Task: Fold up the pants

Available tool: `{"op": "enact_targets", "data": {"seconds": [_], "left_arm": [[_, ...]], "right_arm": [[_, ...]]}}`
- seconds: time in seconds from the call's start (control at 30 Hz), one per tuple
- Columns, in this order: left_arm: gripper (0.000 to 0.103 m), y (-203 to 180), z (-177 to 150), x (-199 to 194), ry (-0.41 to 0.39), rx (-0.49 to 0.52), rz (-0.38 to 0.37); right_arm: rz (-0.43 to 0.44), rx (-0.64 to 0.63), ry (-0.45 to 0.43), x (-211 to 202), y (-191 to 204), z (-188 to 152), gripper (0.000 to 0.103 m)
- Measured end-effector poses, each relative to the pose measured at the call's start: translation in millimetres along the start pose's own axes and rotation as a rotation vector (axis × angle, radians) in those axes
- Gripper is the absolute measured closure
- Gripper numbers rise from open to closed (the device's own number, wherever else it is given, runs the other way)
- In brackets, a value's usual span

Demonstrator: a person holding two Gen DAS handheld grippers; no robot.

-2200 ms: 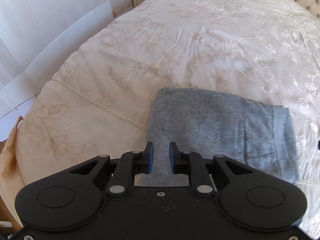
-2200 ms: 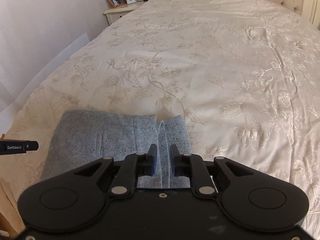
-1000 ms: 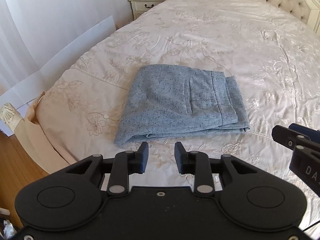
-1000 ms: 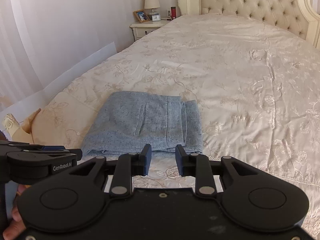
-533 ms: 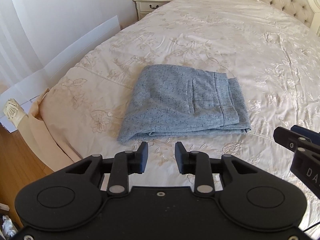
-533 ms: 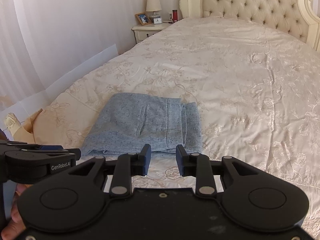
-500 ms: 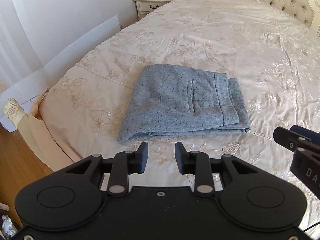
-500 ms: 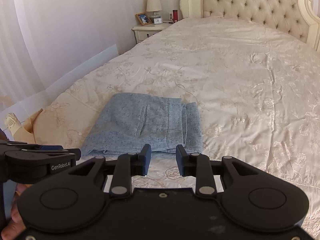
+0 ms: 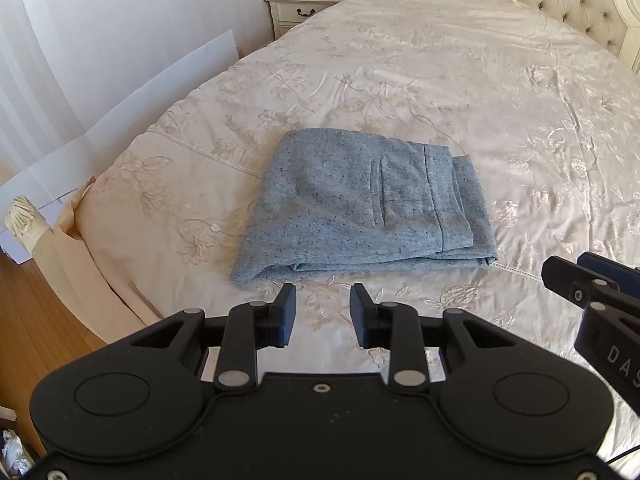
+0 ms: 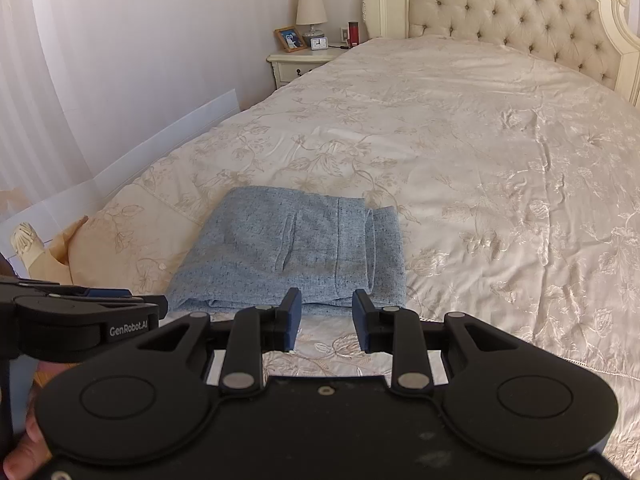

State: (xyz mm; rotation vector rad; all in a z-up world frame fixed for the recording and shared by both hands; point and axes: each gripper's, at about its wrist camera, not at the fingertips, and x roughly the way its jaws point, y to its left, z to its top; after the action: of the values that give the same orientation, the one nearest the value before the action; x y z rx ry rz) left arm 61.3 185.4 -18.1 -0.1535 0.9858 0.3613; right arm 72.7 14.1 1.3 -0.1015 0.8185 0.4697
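Grey-blue speckled pants (image 9: 360, 204) lie folded into a flat rectangle near the foot corner of the bed, a back pocket seam facing up. My left gripper (image 9: 323, 312) hovers just short of their near edge, open, nothing between its fingers. In the right wrist view the same pants (image 10: 296, 248) lie ahead of my right gripper (image 10: 327, 314), which is open too and holds nothing. The right gripper's body shows at the right edge of the left view, and the left gripper's body at the left edge of the right view.
A cream embroidered bedspread (image 10: 480, 160) covers the wide bed with a tufted headboard (image 10: 500, 12). A nightstand (image 10: 300, 64) with lamp, photo and clock stands at the far left. White panels (image 9: 120, 108) lean on the wall. Wooden floor (image 9: 32, 320) lies left of the bed.
Both grippers have let go of the pants, opened and drawn back and up from them. Over the last half second the views barely shift.
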Motion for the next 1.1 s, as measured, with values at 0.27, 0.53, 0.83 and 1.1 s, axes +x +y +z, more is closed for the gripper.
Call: {"op": "enact_targets", "data": {"seconds": [0.27,0.53,0.83,1.1], "left_arm": [[0.063,-1.1,1.0,0.7,0.004,-0.004,0.0],[0.063,0.1,4.4,5.0,0.015,-0.012,0.004],[0.063,2.6,9.2,9.4,0.018,-0.024,0.011],[0.063,2.5,14.5,15.3,0.027,-0.014,0.002]], "right_arm": [[0.007,-0.006,0.005,0.7,-0.1,1.8,0.072],[0.004,-0.015,0.009,5.1,3.3,5.8,0.072],[0.002,-0.022,0.014,11.9,7.2,11.9,0.072],[-0.006,-0.026,0.02,18.0,10.4,15.9,0.072]]}}
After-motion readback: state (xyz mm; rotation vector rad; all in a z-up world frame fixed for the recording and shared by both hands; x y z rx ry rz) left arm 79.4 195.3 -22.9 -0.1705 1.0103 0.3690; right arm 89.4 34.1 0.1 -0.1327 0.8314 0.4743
